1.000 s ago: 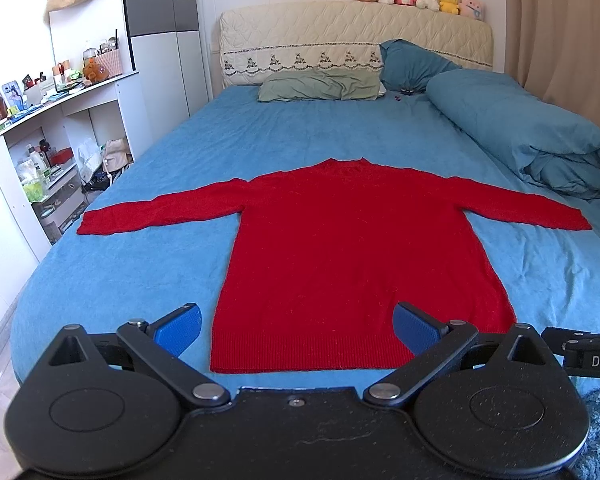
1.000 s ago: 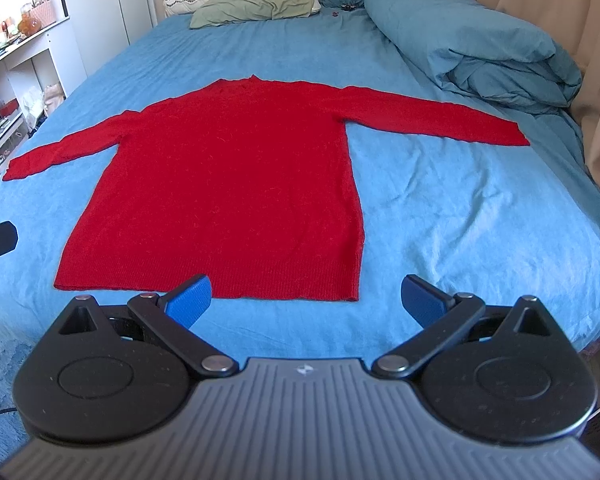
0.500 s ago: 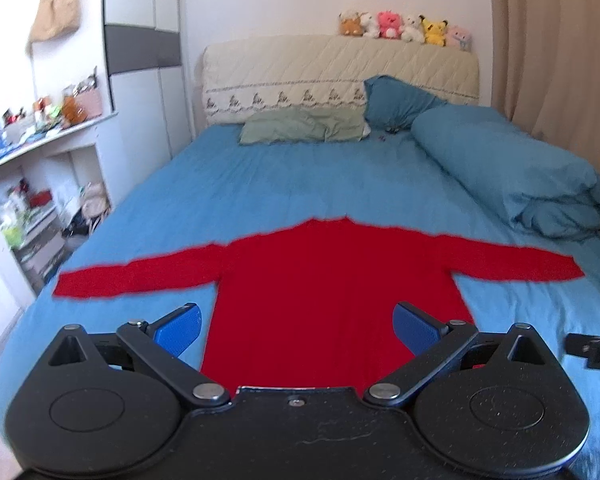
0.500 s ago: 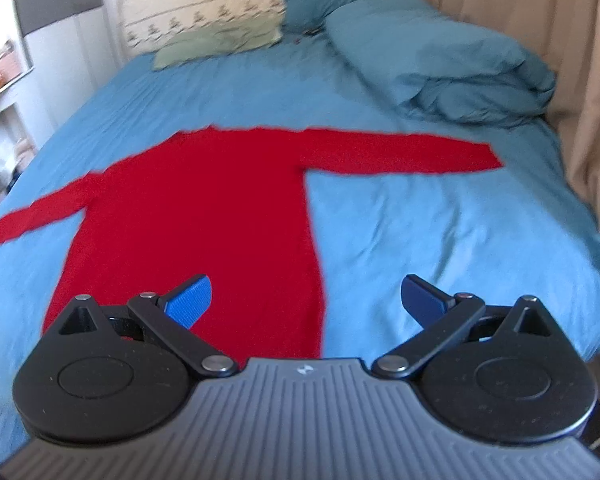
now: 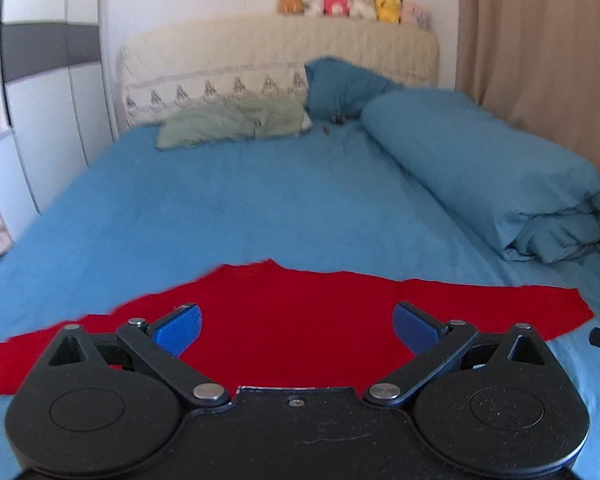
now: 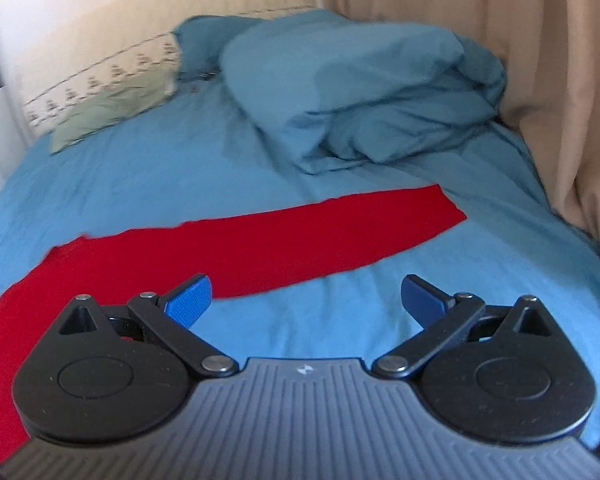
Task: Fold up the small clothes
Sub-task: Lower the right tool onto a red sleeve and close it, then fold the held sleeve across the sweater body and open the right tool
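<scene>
Red sweater (image 5: 300,320) spread flat on the blue bed (image 5: 228,208), near the close edge, front down or up not clear. One long sleeve (image 6: 340,232) stretched out to the right, ending near the beige curtain (image 6: 560,80). Other sleeve reaching out to the left.

Left gripper (image 5: 296,328) hanging over the middle of the sweater, blue fingers (image 5: 178,326) spread wide, nothing between them. Right gripper (image 6: 306,298) over the bare blue sheet just near of the right sleeve, also spread wide and holding nothing. No boxes or baskets in sight.

Farther back on the bed: a green pillow (image 5: 236,124) on the left, a dark blue pillow (image 5: 340,84) beside it, both against the cream headboard (image 5: 260,56). Big folded blue blanket (image 5: 492,176) along the right side. Row of small stuffed toys (image 5: 352,4) sitting on top of the headboard. White wardrobe with a grey stripe (image 5: 48,80) at the far left. White wall behind. Both pictures a bit blurry.
</scene>
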